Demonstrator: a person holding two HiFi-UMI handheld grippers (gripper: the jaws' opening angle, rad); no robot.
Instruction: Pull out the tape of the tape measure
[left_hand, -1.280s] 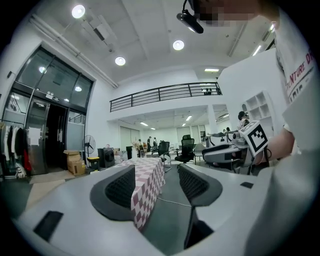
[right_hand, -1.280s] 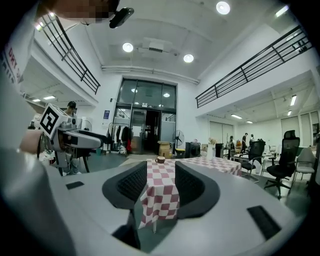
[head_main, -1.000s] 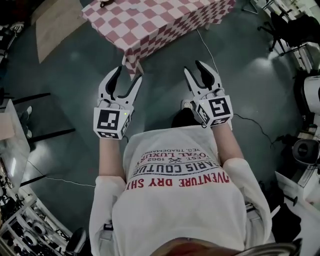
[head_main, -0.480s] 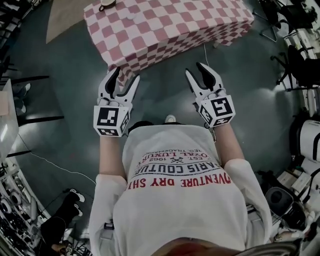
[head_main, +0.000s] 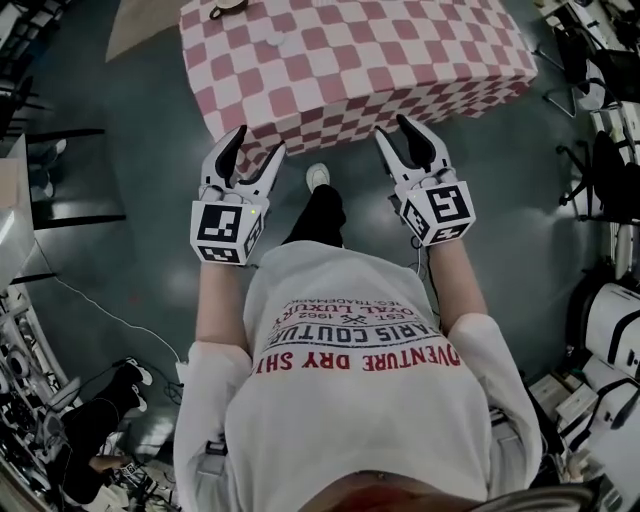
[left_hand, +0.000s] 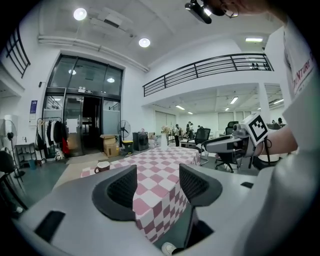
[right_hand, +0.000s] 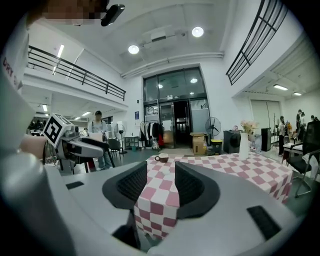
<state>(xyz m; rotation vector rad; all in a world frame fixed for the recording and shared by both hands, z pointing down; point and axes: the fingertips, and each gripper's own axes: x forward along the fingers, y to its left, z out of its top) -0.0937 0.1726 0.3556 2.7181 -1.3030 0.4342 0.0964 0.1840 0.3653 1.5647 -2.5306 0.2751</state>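
No tape measure shows in any view. In the head view my left gripper (head_main: 257, 145) and right gripper (head_main: 392, 128) are held out in front of the person's chest, both open and empty, at the near edge of a table with a red-and-white checked cloth (head_main: 360, 50). The left gripper view has the open left gripper (left_hand: 157, 182) framing the table's corner (left_hand: 160, 200), and the right gripper's marker cube (left_hand: 256, 127) shows at the right. Between the jaws of the open right gripper (right_hand: 159, 187) hangs the checked cloth (right_hand: 160, 200).
A brown cup (head_main: 225, 8) (left_hand: 101, 166) (right_hand: 161, 158) stands at the table's far left corner. A white vase (right_hand: 243, 145) stands on the table to the right. The person's shoe (head_main: 317, 176) is on the dark floor. Chairs, cables and equipment line both sides.
The person has walked toward the checked table, which now lies closer under the grippers. Both grippers stay open and empty in the same pose.
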